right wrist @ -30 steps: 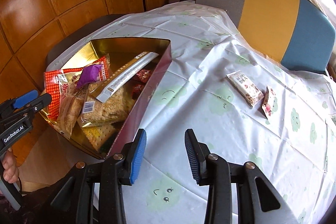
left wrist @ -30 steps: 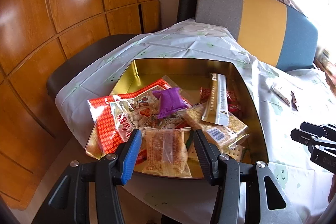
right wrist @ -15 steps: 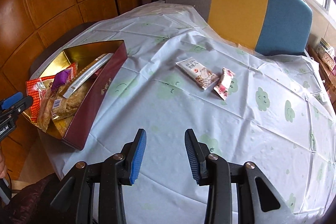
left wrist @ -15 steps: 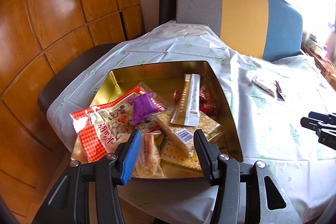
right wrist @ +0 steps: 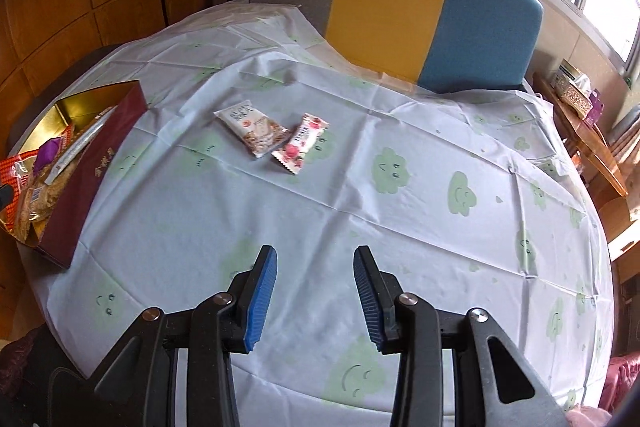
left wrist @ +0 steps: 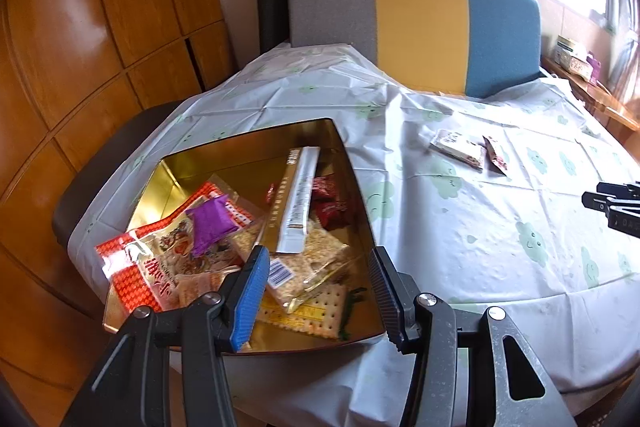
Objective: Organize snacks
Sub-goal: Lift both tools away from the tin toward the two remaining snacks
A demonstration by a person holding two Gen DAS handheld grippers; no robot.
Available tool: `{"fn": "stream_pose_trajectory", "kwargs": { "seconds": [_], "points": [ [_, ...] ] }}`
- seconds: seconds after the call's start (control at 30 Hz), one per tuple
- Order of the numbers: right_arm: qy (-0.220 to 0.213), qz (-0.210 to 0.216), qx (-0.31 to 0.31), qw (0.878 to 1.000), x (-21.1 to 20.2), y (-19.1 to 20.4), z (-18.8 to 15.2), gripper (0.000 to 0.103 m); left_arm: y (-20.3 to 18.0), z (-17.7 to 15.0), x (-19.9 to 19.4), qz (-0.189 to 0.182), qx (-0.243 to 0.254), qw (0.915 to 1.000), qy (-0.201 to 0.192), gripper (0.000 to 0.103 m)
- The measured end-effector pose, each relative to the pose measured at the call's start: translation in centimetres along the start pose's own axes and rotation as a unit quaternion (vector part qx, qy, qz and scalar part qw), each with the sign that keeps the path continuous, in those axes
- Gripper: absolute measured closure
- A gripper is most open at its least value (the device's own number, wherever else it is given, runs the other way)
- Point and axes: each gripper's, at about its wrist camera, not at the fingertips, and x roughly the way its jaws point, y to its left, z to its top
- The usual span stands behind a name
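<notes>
Okay, my left gripper (left wrist: 316, 287) hangs over the gold box (left wrist: 248, 151) of snacks, jaws apart, nothing between them. On the worktop (right wrist: 360, 227), the white packet (right wrist: 251, 127) and pink packet (right wrist: 300, 143) lie touching, up and left of my right gripper (right wrist: 316, 291). It's nearer, jaws opening, empty; white packet's long axis runs diagonally.

The left wrist view looks steeply down, close over the snack box (left wrist: 256, 163); the right wrist view faces the tablecloth (right wrist: 360, 227). Both share box and cloth.
</notes>
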Motion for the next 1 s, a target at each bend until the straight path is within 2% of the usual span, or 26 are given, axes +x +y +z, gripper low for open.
{"fn": "stream_pose_trajectory", "kwargs": {
  "seconds": [0.27, 0.6, 0.87, 1.0],
  "points": [
    [0.021, -0.016, 0.073, 0.997, 1.9, -4.8, -1.0, 0.063, -3.3, 0.8, 0.7, -0.014, 0.031, 0.9994, 0.008, 0.051],
    [0.035, -0.014, 0.115, 0.993, 2.2, -6.2, -1.0, 0.063, -6.9, 2.1, 2.3, -0.043, 0.058, 0.9970, 0.027, 0.051],
    [0.028, -0.009, 0.135, 0.990, 1.8, -6.7, -0.9, 0.063, -9.4, 5.1, 6.1, -0.105, 0.022, 0.9903, 0.088, 0.051],
    [0.026, -0.004, 0.138, 0.990, 1.6, -6.8, -0.8, 0.063, -11.1, 7.4, 8.5, -0.117, 0.009, 0.9873, 0.107, 0.051]
  ]
}}
